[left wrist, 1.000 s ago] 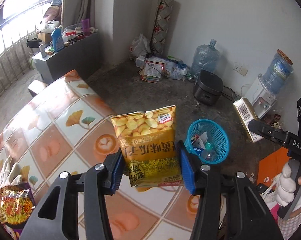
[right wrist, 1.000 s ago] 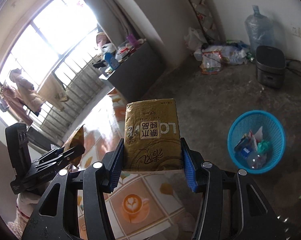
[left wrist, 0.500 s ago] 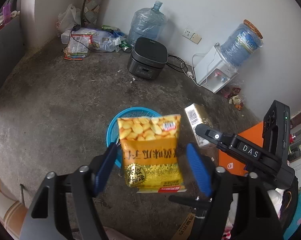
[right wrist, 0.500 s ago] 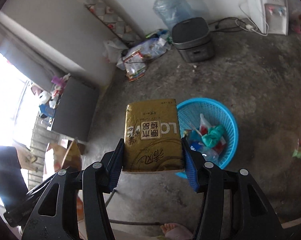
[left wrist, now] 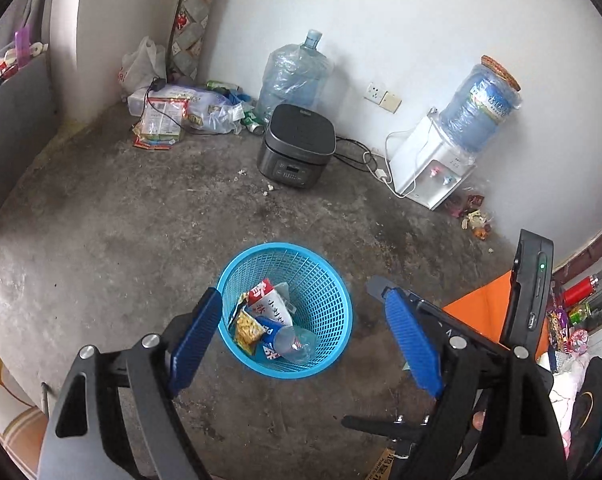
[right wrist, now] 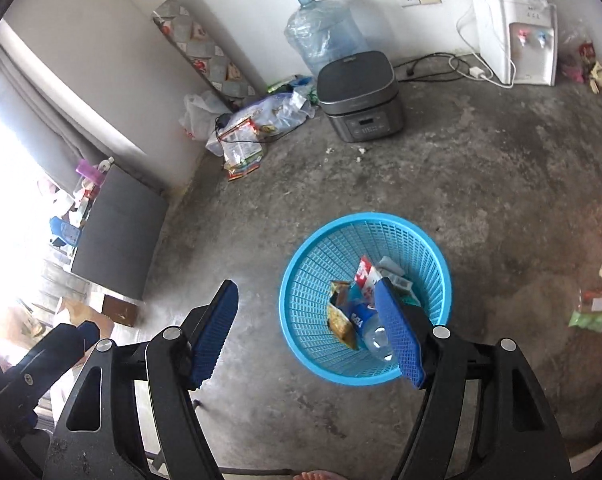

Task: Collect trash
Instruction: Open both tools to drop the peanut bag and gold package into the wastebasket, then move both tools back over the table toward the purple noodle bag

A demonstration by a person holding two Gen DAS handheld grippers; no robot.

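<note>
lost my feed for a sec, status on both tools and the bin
Left tool opening, empty. Right tool opening, empty. Blue basket holds wrappers, a bottle. Nothing blocking it.

The basket (left wrist: 329, 288) is glossy blue plastic mesh sitting on a rough, stained concrete floor (left wrist: 141, 232). Wrappers (left wrist: 261, 312) inside look like shiny crinkly foil, and the rice cooker (left wrist: 297, 144) is matt grey.

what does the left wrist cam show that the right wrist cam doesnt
Only the left wrist view shows the full blue bottle on top of the water dispenser, the other gripper's body with a green light, and a corner of patterned tablecloth.

Only the right wrist view shows the bright window, the dark cabinet beside it, and green litter on the floor.

Both show the blue basket holding wrappers, the grey cooker, and an empty water jug.
</note>
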